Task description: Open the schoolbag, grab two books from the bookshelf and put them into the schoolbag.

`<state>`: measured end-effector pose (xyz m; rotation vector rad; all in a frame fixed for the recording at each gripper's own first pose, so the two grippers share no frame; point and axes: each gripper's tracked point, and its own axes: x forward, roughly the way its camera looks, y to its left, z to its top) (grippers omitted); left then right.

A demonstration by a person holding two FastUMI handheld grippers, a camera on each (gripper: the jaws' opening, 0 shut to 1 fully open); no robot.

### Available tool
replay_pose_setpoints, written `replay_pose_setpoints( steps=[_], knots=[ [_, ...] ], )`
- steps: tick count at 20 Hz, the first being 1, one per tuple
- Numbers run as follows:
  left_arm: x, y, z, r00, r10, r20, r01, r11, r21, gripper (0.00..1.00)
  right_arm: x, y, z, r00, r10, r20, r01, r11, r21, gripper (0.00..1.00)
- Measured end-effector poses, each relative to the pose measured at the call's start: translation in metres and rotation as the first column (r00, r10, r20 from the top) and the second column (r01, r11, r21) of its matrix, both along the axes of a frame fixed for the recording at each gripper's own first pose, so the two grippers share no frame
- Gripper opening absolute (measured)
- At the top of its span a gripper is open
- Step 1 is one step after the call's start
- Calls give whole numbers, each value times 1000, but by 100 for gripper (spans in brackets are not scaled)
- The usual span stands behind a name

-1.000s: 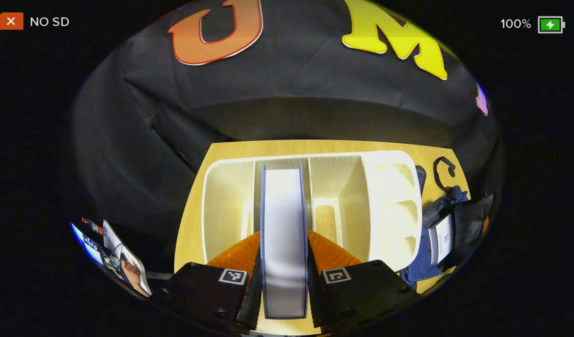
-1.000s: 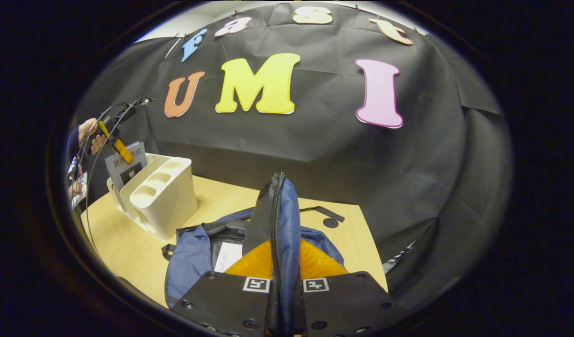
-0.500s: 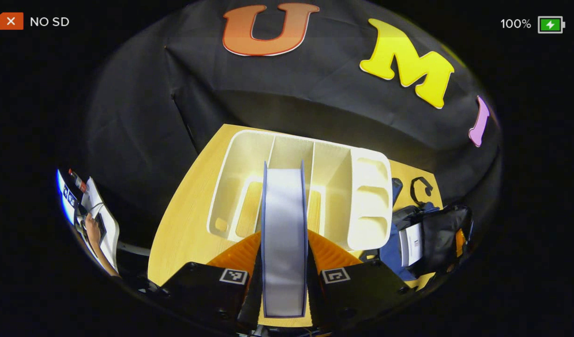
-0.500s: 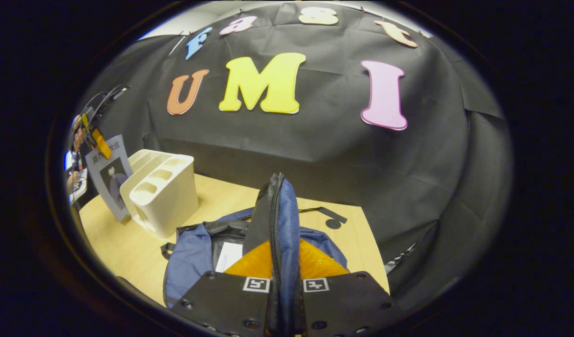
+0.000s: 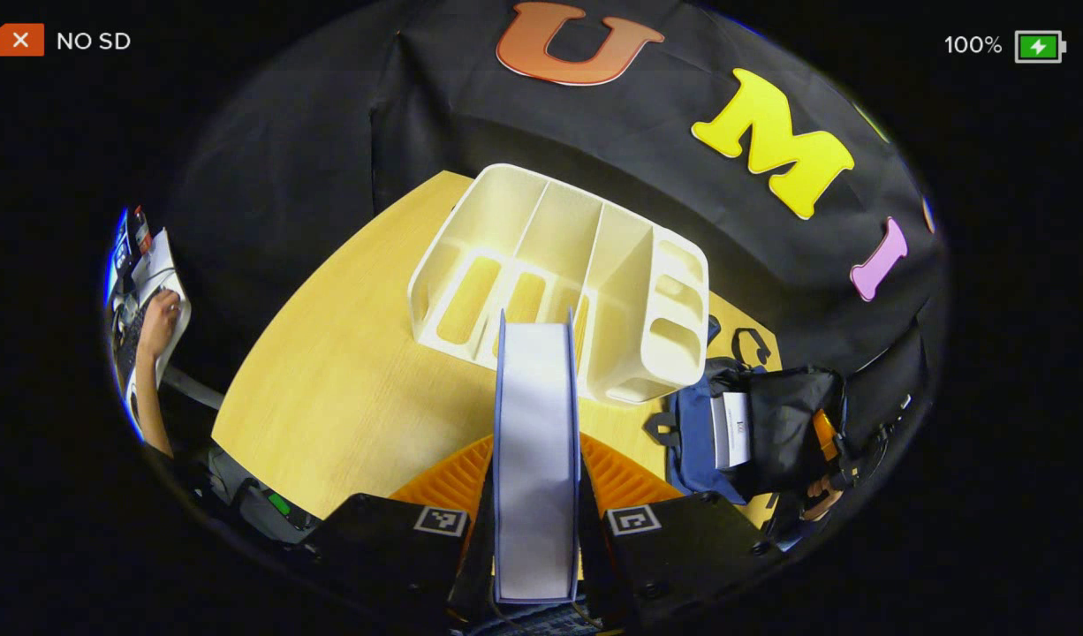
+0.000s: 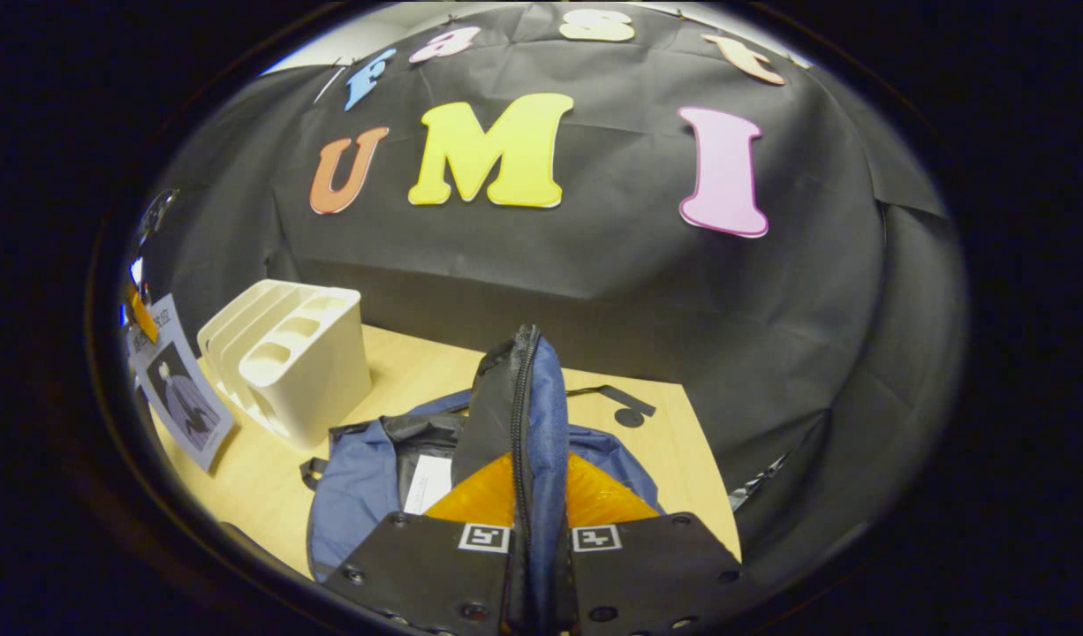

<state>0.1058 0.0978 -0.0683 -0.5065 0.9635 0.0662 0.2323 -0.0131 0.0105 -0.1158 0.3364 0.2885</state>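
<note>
In the left gripper view my left gripper [image 5: 536, 495] is shut on a book [image 5: 536, 442] seen edge-on, held in the air above the table in front of the cream bookshelf [image 5: 568, 283], whose slots stand bare. To the right lies the blue schoolbag [image 5: 745, 433], open, with a white book [image 5: 731, 430] inside. In the right gripper view my right gripper [image 6: 531, 521] is shut on the schoolbag's zippered flap [image 6: 528, 415], holding it upright. That view has the held book [image 6: 181, 405] at far left, beside the bookshelf [image 6: 294, 353].
The wooden table [image 5: 329, 397] has bare room left of the bookshelf. A black strap [image 6: 617, 406] lies on the table behind the bag. A person's hand [image 5: 157, 322] rests on a desk at the far left. Black cloth walls the back.
My left gripper has lifted the book out of the bookshelf slot and drawn it back and up, clear of the shelf. The right gripper keeps holding the bag flap, hardly moved.
</note>
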Motion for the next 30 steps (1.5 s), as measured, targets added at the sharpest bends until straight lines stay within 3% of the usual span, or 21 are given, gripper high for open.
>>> replay_pose_setpoints(
  steps=[6,9,15,16,20,23,27,30],
  knots=[
    [-21,-27,7,997,22,70,-11,987,-159,43,0,0,1,1000,-12,-3,12,999,-37,11],
    [-20,-52,16,990,13,143,27,962,-272,43,0,1,3,1000,-18,-2,18,999,-42,11],
    [-1,-127,12,976,10,217,107,847,-521,43,-6,3,10,999,-35,-22,33,995,-92,11],
    [5,-137,12,976,27,216,100,826,-554,40,-6,2,13,999,-41,-25,38,994,-99,11],
    [24,-173,-2,967,124,223,49,767,-640,43,-9,9,29,999,-41,-30,38,996,-83,11],
    [39,-195,-2,960,162,229,22,769,-639,43,-16,20,45,1000,-14,-6,13,998,-55,11],
    [54,-250,17,958,92,271,111,755,-646,43,-22,23,52,1000,14,2,-14,999,-35,11],
    [66,-290,14,957,62,282,135,769,-625,43,-27,30,61,998,56,-5,-56,995,80,11]
  ],
)
